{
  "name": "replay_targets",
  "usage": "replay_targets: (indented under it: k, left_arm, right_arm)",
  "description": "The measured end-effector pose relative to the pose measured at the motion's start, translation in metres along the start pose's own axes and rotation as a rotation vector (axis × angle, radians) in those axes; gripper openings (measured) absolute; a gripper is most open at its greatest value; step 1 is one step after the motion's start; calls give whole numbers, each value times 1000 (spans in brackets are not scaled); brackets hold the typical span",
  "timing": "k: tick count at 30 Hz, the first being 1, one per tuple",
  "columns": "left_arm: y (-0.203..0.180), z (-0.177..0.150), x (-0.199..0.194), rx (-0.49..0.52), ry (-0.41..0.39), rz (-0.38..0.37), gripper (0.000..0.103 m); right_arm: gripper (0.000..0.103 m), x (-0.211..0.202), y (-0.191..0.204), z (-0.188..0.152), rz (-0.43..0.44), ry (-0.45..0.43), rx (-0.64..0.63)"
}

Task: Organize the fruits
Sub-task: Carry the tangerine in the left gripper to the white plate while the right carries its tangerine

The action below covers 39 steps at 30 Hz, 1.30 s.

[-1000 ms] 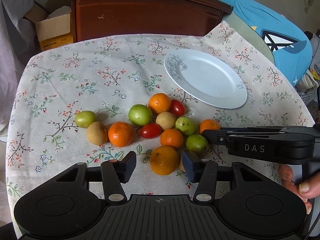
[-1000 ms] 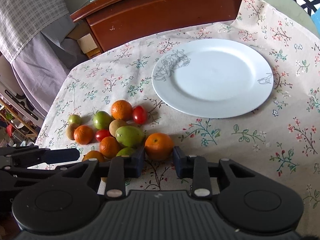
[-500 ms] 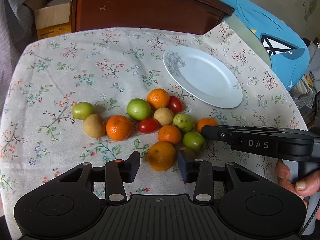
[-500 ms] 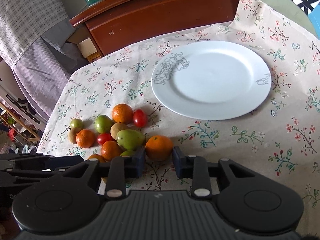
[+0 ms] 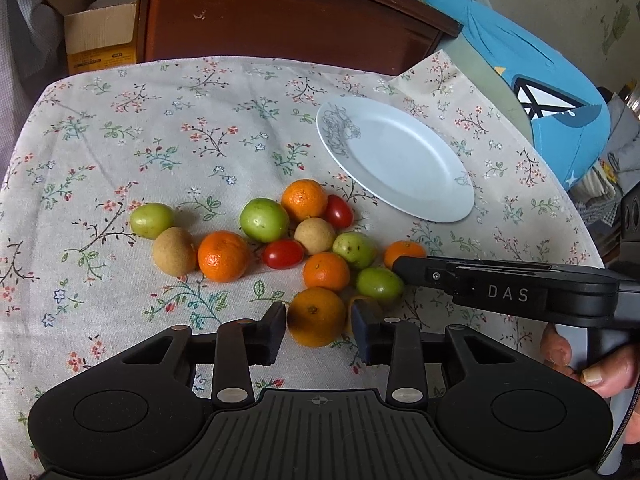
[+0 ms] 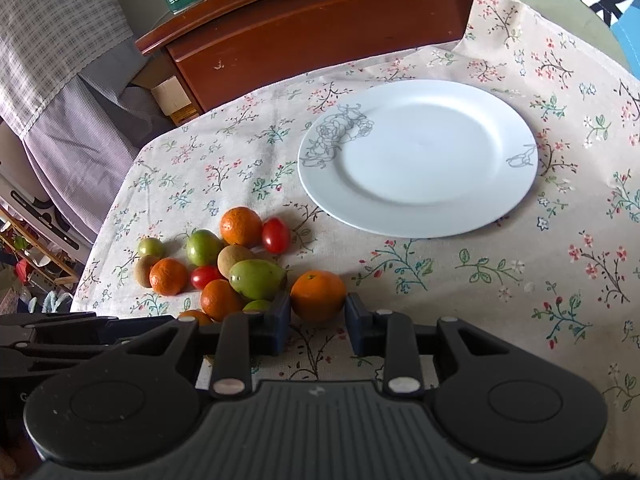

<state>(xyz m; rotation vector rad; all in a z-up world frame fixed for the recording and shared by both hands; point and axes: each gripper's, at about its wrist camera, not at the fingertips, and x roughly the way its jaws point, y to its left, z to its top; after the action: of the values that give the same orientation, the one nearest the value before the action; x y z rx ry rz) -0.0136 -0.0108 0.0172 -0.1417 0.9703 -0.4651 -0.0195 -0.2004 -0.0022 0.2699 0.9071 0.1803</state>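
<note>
Clustered at centre left: oranges (image 6: 241, 226), green fruits (image 6: 257, 278), red tomatoes (image 6: 275, 234), brown fruits (image 5: 174, 251); beside, upper right, empty white plate (image 6: 416, 158).

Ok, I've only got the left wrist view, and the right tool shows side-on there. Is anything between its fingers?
Observer: Yes. In the right wrist view an orange sits between the fingers of the right tool, with both pads against its sides.
Operator: Is any other fruit crowding that tool?
Observer: A pear-shaped green fruit lies close beside the finger on the pile side. I cannot tell whether they touch.
</note>
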Motion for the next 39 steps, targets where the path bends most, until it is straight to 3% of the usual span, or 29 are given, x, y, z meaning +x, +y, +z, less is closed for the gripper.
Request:
replay_targets:
  k: [5,20,27,34,39]
  left_arm:
    - [0,0,-1,-3,-2,-4,32]
    - [-25,6,-19,119,-100,52,26]
    - [-17,4,-14,97,-64,78,30]
    - [-4,-1,-4,59,-4,96,33]
    - [-2,-3,-3,51,-5,97,31]
  right_arm:
    - [30,0,0,0,0,1,1]
    - [28,-9,-3,5,18,-22,22]
    - [26,-8,-4,5,20,-16,30]
    - [31,-7,-7,4,34,6,54]
    - [32,-5,-7,3,34,15,61]
